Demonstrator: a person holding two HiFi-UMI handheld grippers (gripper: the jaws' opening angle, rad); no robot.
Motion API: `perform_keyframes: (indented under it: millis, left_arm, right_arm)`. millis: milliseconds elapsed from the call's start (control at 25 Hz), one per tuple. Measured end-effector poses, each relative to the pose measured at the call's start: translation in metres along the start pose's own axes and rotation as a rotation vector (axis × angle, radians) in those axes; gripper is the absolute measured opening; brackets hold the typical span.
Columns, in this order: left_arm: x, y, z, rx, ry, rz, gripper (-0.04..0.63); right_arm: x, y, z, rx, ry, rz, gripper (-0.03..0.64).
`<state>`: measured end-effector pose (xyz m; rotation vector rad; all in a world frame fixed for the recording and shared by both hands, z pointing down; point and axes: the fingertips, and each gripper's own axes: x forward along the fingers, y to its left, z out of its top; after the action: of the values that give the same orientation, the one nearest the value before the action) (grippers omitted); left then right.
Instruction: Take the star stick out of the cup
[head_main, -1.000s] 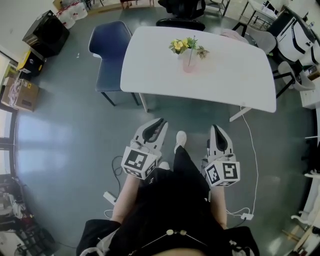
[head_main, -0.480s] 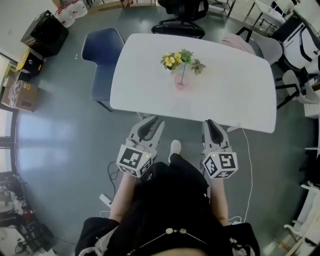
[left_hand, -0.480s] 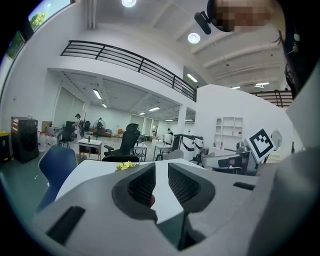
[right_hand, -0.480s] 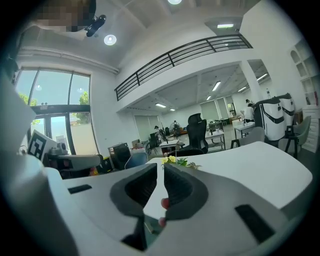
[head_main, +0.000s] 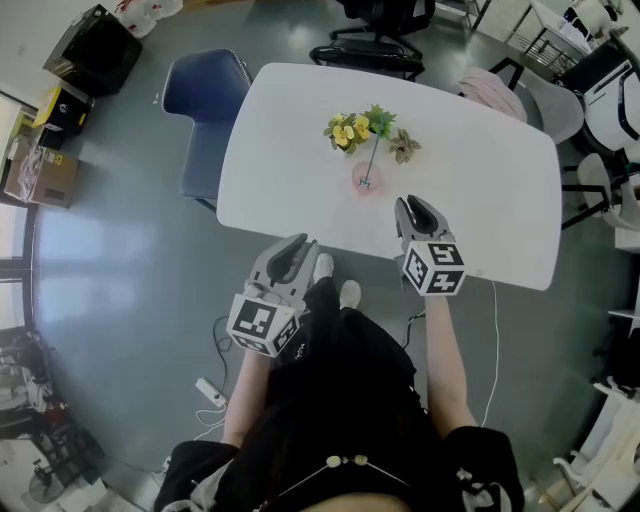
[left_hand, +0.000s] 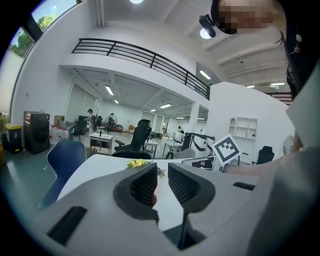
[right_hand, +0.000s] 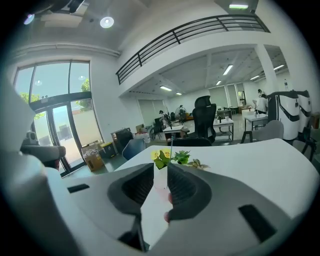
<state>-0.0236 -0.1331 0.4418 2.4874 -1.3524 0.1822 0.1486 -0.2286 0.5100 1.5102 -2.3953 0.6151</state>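
The person wears a black garment (head_main: 345, 380) and white shoes (head_main: 348, 293). The left claw (head_main: 299, 246) and right claw (head_main: 411, 205) are grey moulded shells (dark ribbed pads (left_hand: 145, 184) inside), each with a white cube (head_main: 262, 322) at its garment end bearing black square markers.

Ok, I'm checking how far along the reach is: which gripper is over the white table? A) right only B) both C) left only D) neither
A: the head view shows the right gripper above the table, close to the pink cup, while the left gripper is just short of the table's near edge.
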Motion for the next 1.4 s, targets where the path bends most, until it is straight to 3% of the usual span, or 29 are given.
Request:
perform_keyframes:
  millis: [640,920,1400]
  left_arm:
    - [0.047,0.068,0.027,0.0,0.018,-0.019,0.066]
    - [0.049,0.099,0.029,-0.015,0.022,0.033,0.066]
    - [0.048,0.106,0.025,-0.018,0.036,0.049,0.066]
  right_arm:
    - [0.148,-0.022,-0.03,-0.038,0.262,-0.044,0.089]
    - [0.171,-0.025,-0.034,-0.052,0.297,-0.055,0.085]
    - [0.174,-0.029,-0.033,-0.052,0.292,-0.076,0.028]
